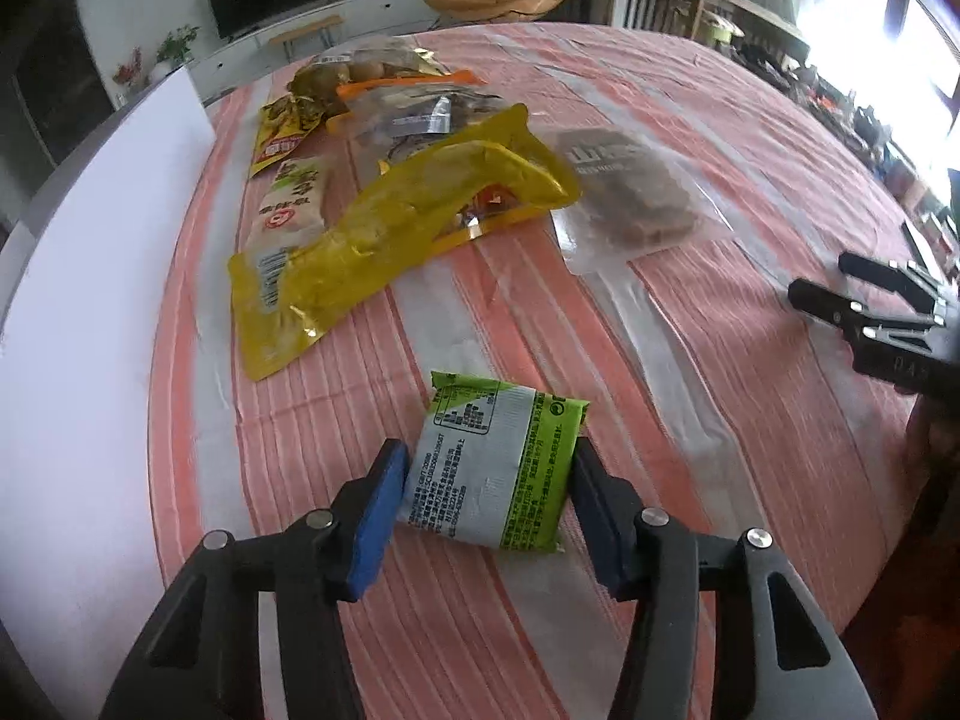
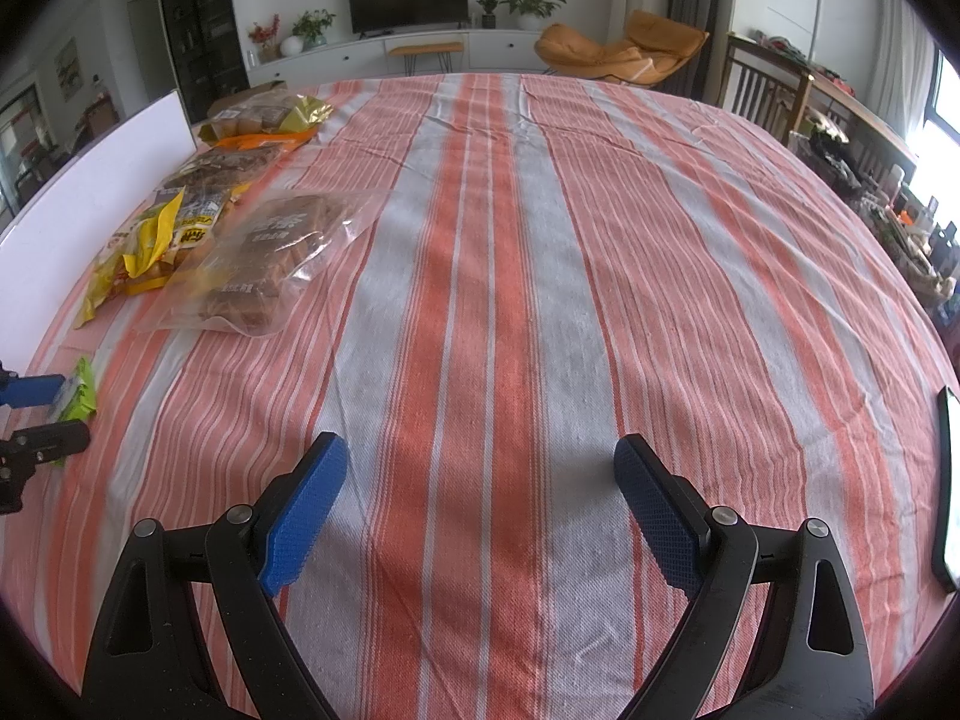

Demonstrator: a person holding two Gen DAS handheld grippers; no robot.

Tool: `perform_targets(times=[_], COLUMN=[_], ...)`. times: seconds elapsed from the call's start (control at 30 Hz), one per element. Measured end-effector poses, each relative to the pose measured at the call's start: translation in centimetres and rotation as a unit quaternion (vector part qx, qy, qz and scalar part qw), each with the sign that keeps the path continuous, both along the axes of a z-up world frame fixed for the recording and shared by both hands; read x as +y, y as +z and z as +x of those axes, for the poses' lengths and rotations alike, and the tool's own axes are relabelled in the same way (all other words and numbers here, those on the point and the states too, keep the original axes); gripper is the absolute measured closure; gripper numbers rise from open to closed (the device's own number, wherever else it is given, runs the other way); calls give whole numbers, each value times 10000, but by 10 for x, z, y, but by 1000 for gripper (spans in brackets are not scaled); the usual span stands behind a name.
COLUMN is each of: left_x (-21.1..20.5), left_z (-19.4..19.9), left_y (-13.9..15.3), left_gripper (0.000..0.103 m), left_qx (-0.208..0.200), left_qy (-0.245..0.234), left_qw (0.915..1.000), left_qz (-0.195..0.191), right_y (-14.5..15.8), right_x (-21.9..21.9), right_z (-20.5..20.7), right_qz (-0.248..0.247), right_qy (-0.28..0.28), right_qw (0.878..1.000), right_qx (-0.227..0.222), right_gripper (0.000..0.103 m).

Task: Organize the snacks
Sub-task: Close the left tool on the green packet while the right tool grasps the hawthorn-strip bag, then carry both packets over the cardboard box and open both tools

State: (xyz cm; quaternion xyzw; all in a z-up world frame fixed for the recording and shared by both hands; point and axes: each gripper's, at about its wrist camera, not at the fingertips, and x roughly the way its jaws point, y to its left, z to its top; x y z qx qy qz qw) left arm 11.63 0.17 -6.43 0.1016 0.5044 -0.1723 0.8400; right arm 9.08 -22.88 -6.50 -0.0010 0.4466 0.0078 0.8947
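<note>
A small green and white snack packet (image 1: 498,468) sits between the blue pads of my left gripper (image 1: 486,468); both pads touch its sides and it is held just above the striped cloth. It also shows at the left edge of the right wrist view (image 2: 78,399). Beyond it lie a large yellow bag (image 1: 390,240), a clear bag of brown cakes (image 1: 630,198) and several more snack bags (image 1: 372,96). My right gripper (image 2: 480,480) is open and empty over bare cloth; it shows at the right in the left wrist view (image 1: 870,300).
A white board (image 1: 90,330) stands along the table's left side. The red and grey striped tablecloth (image 2: 540,240) covers the table. A dark phone (image 2: 948,492) lies at the right edge. Chairs and a TV cabinet stand beyond the table.
</note>
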Motion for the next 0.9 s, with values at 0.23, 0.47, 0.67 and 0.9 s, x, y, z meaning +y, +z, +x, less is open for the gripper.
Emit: perform_targets(times=[0.23, 0.47, 0.67, 0.9], left_x=[12, 20, 36, 50], left_z=[-19, -27, -34, -42], left_y=[0, 0, 1, 8], left_gripper=[51, 51, 51, 51], left_qx=[-78, -48, -10, 10], left_qy=[337, 503, 693, 878], left_qw=[9992, 9980, 9962, 9912], left_qz=[-176, -389, -535, -989], right_y=[8, 21, 0, 8], right_x=[-9, 50, 136, 89], right_z=[6, 84, 130, 116], right_qz=[733, 1548, -41, 619], right_qy=[-278, 394, 811, 421], right_qw=[9969, 9848, 9904, 9921], right_qx=[103, 677, 1117, 1004], right_gripper=[11, 14, 11, 54])
